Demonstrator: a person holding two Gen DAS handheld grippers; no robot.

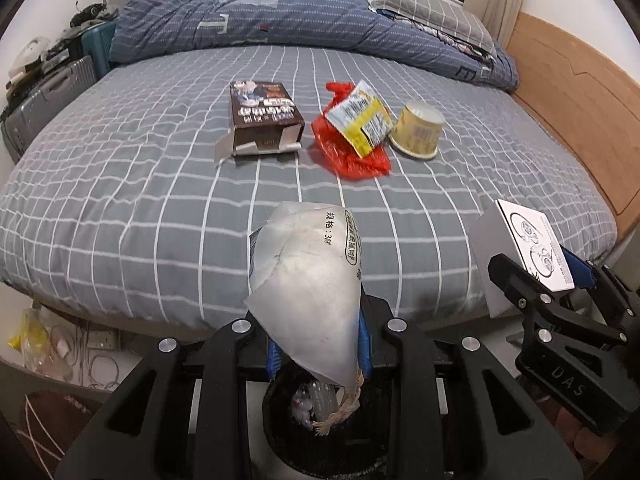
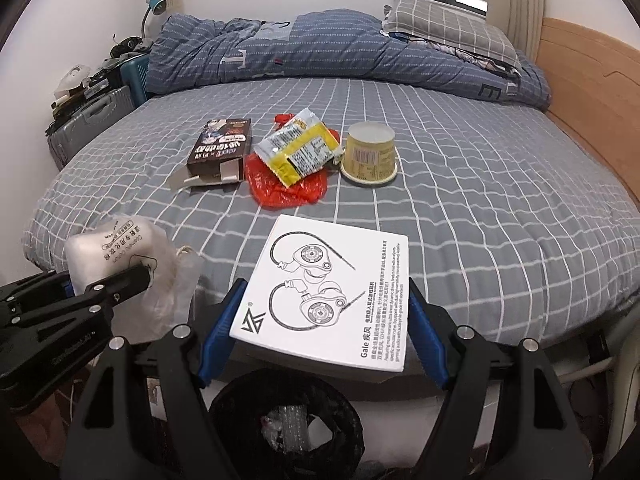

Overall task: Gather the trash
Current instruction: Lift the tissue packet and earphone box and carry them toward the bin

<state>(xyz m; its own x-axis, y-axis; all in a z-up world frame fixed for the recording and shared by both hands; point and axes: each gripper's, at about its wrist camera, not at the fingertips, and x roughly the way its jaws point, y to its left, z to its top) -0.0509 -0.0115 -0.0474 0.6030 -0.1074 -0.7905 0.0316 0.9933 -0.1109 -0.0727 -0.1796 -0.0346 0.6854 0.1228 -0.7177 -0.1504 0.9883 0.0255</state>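
The left gripper (image 1: 318, 344) fingers clamp a translucent cotton-pad bag (image 1: 308, 292) directly above the black trash bin (image 1: 280, 432). The right gripper (image 2: 320, 328) fingers pinch a white earphone box (image 2: 324, 292), beyond the bin's (image 2: 286, 420) rim, toward the bed's (image 2: 480, 220) near edge.

trash bin (image 1: 320, 432) rim cut off below, bedside clutter (image 1: 44, 60) indistinct, plastic bag's (image 1: 308, 292) lower end hidden

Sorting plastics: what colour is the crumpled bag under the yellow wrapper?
Red bag; clearest in the right wrist view.
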